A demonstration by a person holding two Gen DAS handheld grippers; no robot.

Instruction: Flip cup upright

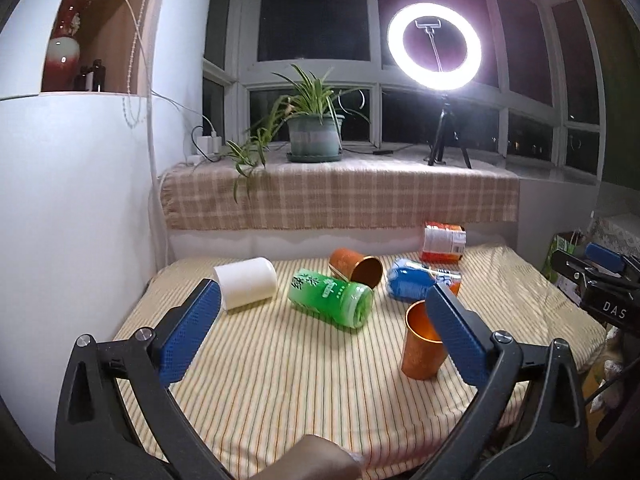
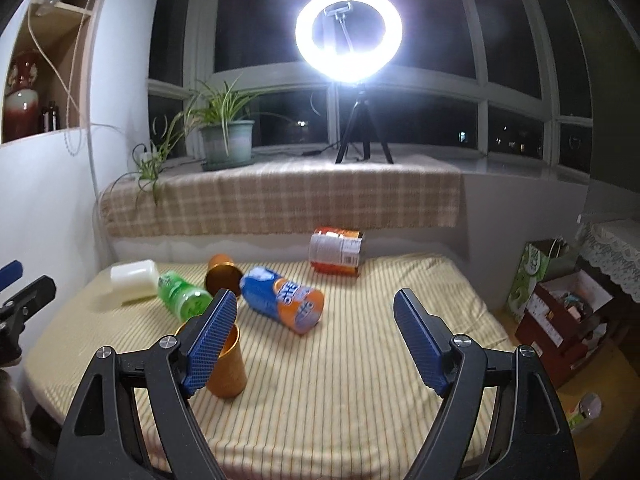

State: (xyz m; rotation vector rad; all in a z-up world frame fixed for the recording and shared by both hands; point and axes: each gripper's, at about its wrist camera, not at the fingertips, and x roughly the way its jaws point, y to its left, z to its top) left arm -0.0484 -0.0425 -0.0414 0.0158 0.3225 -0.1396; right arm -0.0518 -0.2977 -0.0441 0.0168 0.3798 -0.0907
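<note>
- Copper-orange upright cup (image 1: 422, 346) stands mouth-up on the striped mat (image 1: 280, 380), near side, right of the mat's middle; in the right wrist view the same cup (image 2: 228, 364) sits low left, partly behind a blue pad.
- Second copper cup (image 1: 356, 269) lies on its side farther back, open mouth turned toward the near right, touching the green bottle.
- Left gripper (image 1: 323, 312): jaws spread wide, nothing between them; its right blue finger overlaps the upright cup's rim in the picture, contact cannot be told.
- Right gripper (image 2: 316, 334): jaws also wide apart, holding nothing; its left finger (image 2: 210, 344) crosses in front of the upright cup.
- Green bottle (image 1: 330, 298) on its side, mid-mat, just left of the upright cup.
- Blue and orange bottle (image 2: 282, 300) on its side, beside the tipped cup on the right.
- White container (image 1: 246, 283) lying at the far left of the mat.
- Orange-and-white can (image 1: 444, 242) tilted at the far edge, right of centre, apart from the rest.
- Checked cloth (image 1: 340, 196) covers the sill behind the mat.
- Potted plant (image 1: 314, 128) on the sill, left; lit ring light (image 1: 434, 46) on a small tripod, right.
- Red and white vase (image 1: 64, 48) in a wall niche, far left.
- Boxes and a green bag (image 2: 530, 280) on the floor right of the mat.
</note>
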